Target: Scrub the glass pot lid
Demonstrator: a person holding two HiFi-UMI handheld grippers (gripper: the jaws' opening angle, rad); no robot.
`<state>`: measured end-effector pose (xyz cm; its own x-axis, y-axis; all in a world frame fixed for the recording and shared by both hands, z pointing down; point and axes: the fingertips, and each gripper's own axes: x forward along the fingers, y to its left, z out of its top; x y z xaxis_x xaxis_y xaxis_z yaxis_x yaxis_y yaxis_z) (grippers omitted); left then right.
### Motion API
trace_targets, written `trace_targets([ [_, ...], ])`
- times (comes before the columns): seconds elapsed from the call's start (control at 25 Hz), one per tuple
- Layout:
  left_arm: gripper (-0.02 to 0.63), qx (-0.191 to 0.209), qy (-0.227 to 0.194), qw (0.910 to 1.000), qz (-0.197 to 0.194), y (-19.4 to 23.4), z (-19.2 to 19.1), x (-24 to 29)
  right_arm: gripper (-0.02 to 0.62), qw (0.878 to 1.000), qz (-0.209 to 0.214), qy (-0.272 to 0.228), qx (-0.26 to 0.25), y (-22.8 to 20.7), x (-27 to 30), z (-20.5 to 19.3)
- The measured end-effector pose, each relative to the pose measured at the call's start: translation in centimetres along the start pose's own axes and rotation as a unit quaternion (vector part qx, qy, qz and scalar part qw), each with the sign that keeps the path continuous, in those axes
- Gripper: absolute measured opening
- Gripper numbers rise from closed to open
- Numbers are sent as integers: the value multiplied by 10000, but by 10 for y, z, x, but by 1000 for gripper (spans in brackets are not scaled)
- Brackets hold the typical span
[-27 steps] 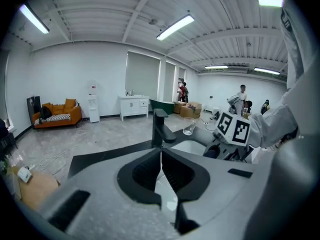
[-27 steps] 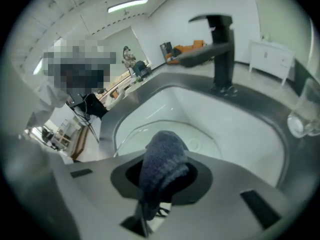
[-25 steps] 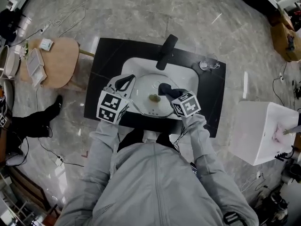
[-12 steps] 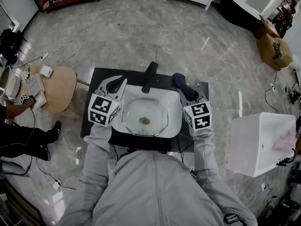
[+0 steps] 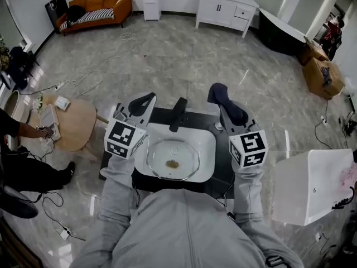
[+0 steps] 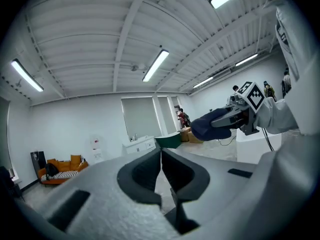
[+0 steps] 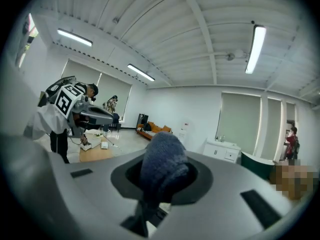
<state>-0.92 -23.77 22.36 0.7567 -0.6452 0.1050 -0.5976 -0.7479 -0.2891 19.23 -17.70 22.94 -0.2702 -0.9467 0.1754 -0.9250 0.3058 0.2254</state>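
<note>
Sink [image 5: 207, 149] basin holds the lid [image 5: 173, 149], speck [image 5: 172, 163] at centre. Both grippers have lifted past its far edge: left gripper [image 6: 161, 171] pinched together, empty; right gripper [image 5: 223, 102] clamping a cloth [image 7: 162, 166]. Scrubbing looks paused, unfinished.

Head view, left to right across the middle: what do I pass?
In order: wooden side table → left hand-held gripper → glass pot lid → right hand-held gripper clamping a blue cloth → white box.
</note>
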Motion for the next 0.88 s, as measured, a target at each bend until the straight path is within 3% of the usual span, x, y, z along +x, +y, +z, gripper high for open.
trace_targets([
  [0.32,29,250,-136,9996,-93,-8,33,-8,83,9979,-25,-527,-375,0,-28,54],
  [0.88,29,414,-345,9983,-233,-23,49,-12,81,9984,130,-496,-243,8,-35,50],
])
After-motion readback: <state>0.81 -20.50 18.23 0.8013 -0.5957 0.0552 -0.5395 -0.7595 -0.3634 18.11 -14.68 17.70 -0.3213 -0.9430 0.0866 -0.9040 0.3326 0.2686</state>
